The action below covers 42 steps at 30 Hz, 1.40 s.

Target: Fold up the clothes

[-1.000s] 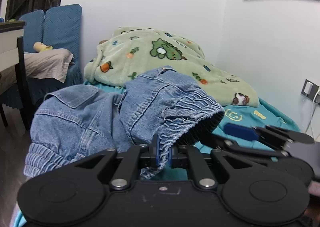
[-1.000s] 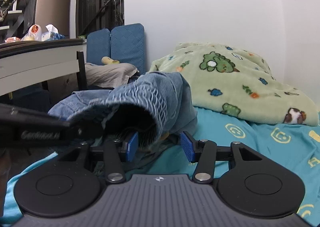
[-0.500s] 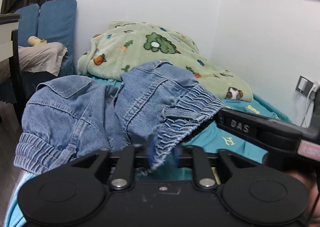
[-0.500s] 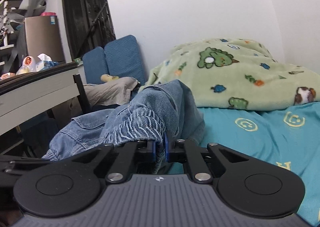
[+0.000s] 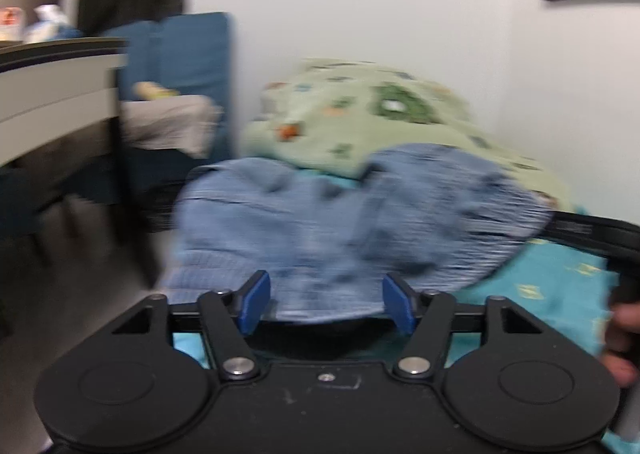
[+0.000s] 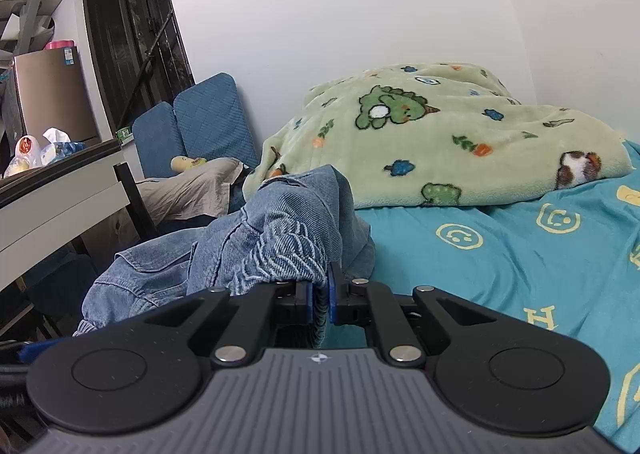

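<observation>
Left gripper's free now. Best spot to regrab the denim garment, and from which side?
Take the ribbed elastic hem of the denim garment, just ahead of the left gripper, whose jaws are opening with only loose cloth between them. Come in from the near bed edge, roughly level: that edge is thick and folded. The right gripper holds the other ribbed end, so a wide grip likely spreads it.

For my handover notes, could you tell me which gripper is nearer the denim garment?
Right: the right gripper is shut on the denim garment; the left gripper is opening, denim between unpressed.
</observation>
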Tool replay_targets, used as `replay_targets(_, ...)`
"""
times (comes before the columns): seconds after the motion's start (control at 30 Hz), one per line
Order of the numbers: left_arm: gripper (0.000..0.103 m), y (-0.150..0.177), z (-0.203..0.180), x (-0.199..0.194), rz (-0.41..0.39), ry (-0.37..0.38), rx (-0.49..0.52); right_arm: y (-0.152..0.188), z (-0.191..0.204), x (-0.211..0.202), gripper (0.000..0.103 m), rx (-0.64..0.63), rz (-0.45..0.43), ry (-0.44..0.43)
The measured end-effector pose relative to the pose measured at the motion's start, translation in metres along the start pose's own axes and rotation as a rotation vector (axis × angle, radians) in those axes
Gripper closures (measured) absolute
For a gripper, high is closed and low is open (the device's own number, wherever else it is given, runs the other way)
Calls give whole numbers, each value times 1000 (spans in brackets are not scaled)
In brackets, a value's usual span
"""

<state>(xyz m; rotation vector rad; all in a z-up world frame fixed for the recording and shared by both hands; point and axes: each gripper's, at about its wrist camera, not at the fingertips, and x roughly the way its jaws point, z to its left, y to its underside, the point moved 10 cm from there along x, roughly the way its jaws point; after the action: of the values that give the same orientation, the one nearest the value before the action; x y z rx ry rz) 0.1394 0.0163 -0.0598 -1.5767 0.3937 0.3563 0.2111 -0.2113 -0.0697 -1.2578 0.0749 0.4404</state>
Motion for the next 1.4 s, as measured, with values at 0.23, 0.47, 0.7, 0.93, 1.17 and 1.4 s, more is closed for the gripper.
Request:
replay_targets(0.23,43,12,31,9,35,-141,13,-3,-9,1,97,39,2,8)
replay_targets(0.47,43,28,39,22,99,-226,77,-6,-26,2,97,123,9,21)
replay_targets(0.7,40,41,32,29,139,-219,136,-12,-33,0,97,163,-5,19)
replay_targets(0.93,41,42,44,58,140,-296,100,-20,-34,-3,97,159,-25,16)
replay_targets(1.17,62,34,42,74,92,-284,133,-33,-33,-5,98,163,-43,-6)
replay_targets(1.4,92,31,31,71,82,-229,139,-42,-40,-10,98,177,-58,5)
